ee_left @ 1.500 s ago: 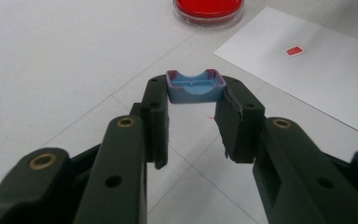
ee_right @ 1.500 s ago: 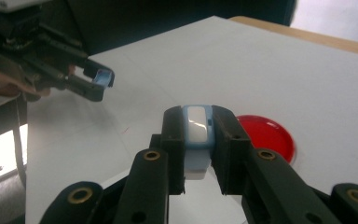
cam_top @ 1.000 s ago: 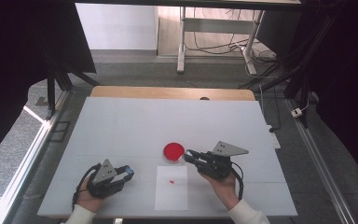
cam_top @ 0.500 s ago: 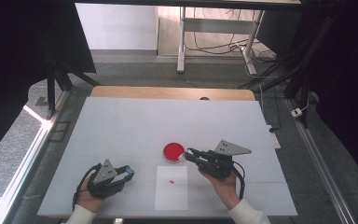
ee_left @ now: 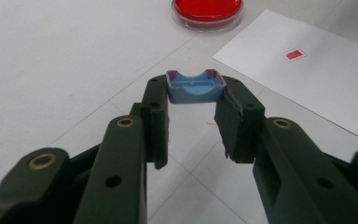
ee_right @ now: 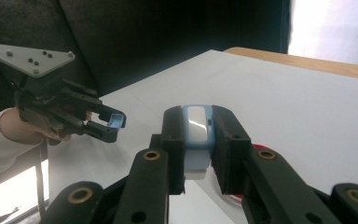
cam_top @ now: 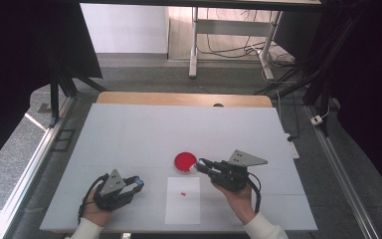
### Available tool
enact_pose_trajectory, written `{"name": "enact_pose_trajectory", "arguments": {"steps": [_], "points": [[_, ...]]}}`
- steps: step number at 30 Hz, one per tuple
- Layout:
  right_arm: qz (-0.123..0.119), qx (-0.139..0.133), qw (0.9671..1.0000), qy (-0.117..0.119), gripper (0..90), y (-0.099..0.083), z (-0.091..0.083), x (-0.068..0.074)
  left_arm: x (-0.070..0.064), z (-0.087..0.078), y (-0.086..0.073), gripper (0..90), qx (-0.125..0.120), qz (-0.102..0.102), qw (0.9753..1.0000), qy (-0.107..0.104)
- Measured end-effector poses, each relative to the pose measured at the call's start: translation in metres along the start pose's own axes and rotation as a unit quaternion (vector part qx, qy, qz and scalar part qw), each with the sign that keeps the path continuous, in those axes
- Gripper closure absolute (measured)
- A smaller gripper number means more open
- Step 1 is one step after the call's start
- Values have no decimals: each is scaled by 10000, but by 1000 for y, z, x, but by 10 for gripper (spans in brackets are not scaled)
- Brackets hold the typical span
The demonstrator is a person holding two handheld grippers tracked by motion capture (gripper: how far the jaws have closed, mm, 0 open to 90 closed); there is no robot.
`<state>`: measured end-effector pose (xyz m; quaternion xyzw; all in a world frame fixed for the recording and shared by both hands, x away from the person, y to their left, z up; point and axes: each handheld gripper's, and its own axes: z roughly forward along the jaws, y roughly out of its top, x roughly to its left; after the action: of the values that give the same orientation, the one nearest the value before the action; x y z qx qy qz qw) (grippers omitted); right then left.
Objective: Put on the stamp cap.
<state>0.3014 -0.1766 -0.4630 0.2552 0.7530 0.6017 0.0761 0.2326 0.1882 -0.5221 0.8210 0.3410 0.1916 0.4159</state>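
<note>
the left tongs (ee_left: 193, 105) pinch a blue cap (ee_left: 195, 86), short of the red dish (ee_left: 207, 9). the right tongs (ee_right: 198, 140) clamp a pale blue piece (ee_right: 197, 133) beside that dish, a grip the high view blurs.

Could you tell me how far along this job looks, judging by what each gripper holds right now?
Done: both pieces are picked up. The left gripper clamps a small blue cap, and the right gripper clamps a pale blue body above the table near the red dish. In hand: they face each other, apart. Left: probably bringing the two pieces together; the white sheet lies untouched.
</note>
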Motion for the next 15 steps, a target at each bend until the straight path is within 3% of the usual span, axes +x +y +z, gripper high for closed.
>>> {"name": "enact_pose_trajectory", "arguments": {"steps": [15], "points": [[-33, 71, 10000, 28, 750, 0, 2, 4, -9, 7, 8, 651, -13, 114, 9999, -93]]}}
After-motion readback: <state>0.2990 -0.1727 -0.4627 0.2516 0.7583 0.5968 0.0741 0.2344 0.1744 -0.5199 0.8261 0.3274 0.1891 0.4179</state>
